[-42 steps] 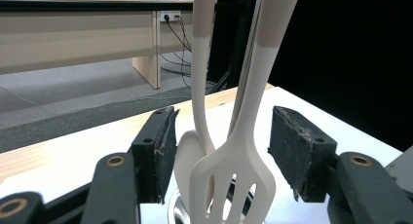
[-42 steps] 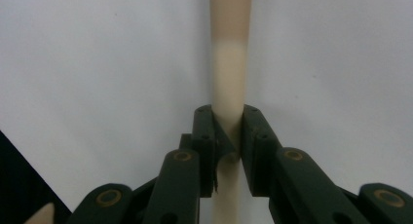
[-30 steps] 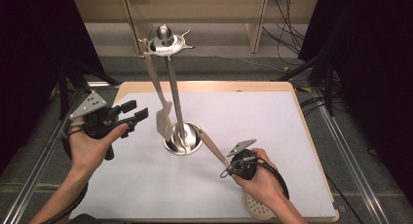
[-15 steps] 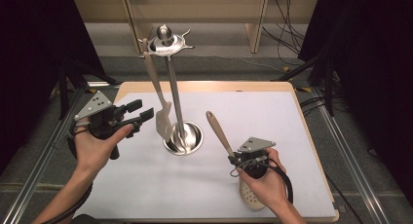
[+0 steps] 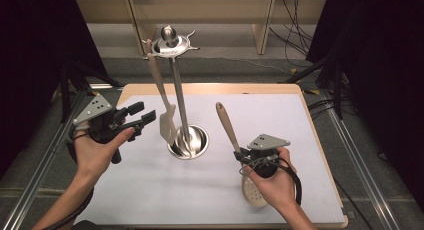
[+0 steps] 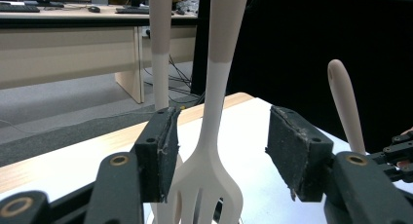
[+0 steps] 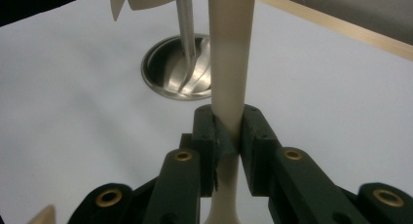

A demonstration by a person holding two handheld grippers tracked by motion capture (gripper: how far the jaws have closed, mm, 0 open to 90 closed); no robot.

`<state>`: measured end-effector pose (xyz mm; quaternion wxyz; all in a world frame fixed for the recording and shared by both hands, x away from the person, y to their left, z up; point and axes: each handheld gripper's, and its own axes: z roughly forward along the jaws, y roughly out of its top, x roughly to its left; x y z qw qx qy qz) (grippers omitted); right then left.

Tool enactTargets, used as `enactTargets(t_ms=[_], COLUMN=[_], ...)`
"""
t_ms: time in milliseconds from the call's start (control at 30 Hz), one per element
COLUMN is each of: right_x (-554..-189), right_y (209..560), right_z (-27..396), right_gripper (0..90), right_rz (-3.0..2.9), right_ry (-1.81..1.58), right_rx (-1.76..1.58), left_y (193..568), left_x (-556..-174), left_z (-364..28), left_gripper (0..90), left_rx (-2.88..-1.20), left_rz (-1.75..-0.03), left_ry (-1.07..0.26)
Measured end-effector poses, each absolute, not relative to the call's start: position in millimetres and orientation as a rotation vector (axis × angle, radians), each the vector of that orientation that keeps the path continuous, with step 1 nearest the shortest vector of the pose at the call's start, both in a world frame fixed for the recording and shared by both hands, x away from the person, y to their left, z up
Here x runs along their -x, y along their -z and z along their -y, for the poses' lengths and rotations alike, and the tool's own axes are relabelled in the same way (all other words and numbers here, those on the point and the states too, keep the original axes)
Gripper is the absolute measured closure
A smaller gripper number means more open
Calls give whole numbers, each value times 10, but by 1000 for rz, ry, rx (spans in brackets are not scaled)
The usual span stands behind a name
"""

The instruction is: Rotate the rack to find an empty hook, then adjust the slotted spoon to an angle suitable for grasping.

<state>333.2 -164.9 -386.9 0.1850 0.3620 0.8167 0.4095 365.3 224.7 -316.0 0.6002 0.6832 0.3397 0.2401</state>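
The right hand-held gripper (image 5: 243, 156), at the lower right of the high view, is clamped on the shaft of a slotted skimmer (image 5: 231, 135). In the right gripper view its two black pads (image 7: 249, 131) press the pale shaft (image 7: 229, 87) from both sides. The skimmer's handle slants up toward the upper left of the high view, with its tan tip just right of the frame's middle. Its round perforated head (image 5: 252, 192) shows below the person's right hand (image 5: 272, 182), over the white desk (image 5: 300, 120); whether the head touches the desk cannot be told.

The left hand-held gripper (image 5: 141, 116), at the left of the high view, stands wide with nothing gripped. In the left gripper view a slotted turner (image 6: 209, 185) lies in line between the two pads (image 6: 297, 151), yet farther off, and neither pad touches it.

That turner (image 5: 167, 122) hangs from the top ring of a steel utensil stand (image 5: 172, 45), whose round base (image 5: 188, 141) sits on the desk near the middle of the frame. The turner's blade hangs just left of the stand's pole. The skimmer is to the right of the base and apart from it. In the left gripper view, the skimmer's handle tip (image 6: 343, 102) rises at the right edge.
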Motion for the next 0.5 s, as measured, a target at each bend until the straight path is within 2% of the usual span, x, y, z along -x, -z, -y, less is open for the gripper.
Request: enactTargets(t_ms=[500], right_x=[-3324], right_y=[3743], right_z=[1669], right_gripper=[791], right_rz=[-2250], right_ry=[-1192], right_rx=[-1019], left_y=[3133], left_x=[-3663], left_z=[-2239], left_gripper=[441], left_rx=[-1573], left_rz=[-783], left_ry=[-554])
